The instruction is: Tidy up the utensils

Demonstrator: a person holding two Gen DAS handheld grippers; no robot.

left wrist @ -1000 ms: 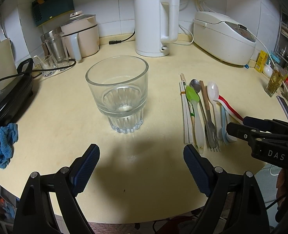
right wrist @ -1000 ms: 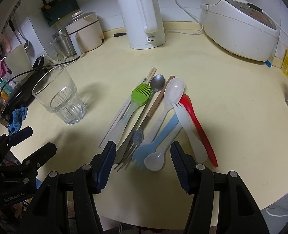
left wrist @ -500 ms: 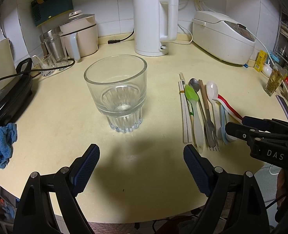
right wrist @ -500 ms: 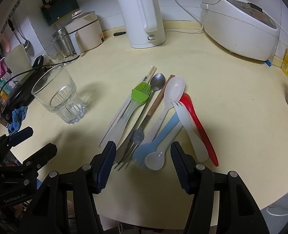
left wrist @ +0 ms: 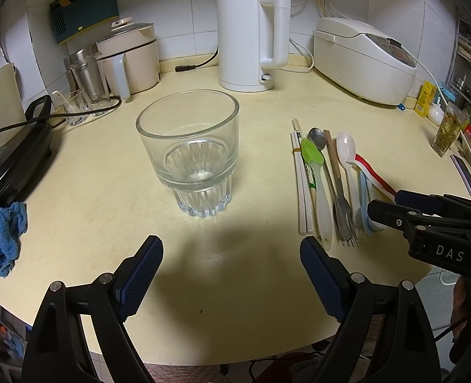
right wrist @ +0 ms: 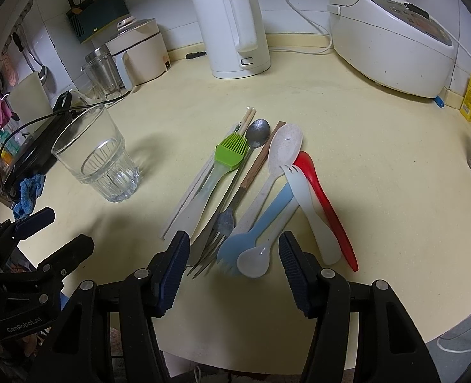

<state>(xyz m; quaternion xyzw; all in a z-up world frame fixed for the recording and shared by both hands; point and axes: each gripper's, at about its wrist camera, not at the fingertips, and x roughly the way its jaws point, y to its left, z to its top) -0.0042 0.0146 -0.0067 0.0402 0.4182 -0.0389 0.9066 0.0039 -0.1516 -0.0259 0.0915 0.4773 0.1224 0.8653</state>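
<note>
Utensils (right wrist: pixel 251 198) sit mid-frame on the table (right wrist: pixel 379 175), glass (right wrist: pixel 96 156) at left. Right gripper (right wrist: pixel 233 257) gapes empty, left gripper (left wrist: pixel 230 273) too. I'd pinch one handle, not the overlapping bunch.

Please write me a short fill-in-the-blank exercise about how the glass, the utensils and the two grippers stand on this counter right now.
1. The glass stands upright and holds ____ utensils.
2. The silicone brush has a ____ head.
3. The jaws of both the left gripper and the right gripper are ____.
4. The red spoon lies on the ____ edge of the utensil row.

Missing words: no; green; open; right
</note>
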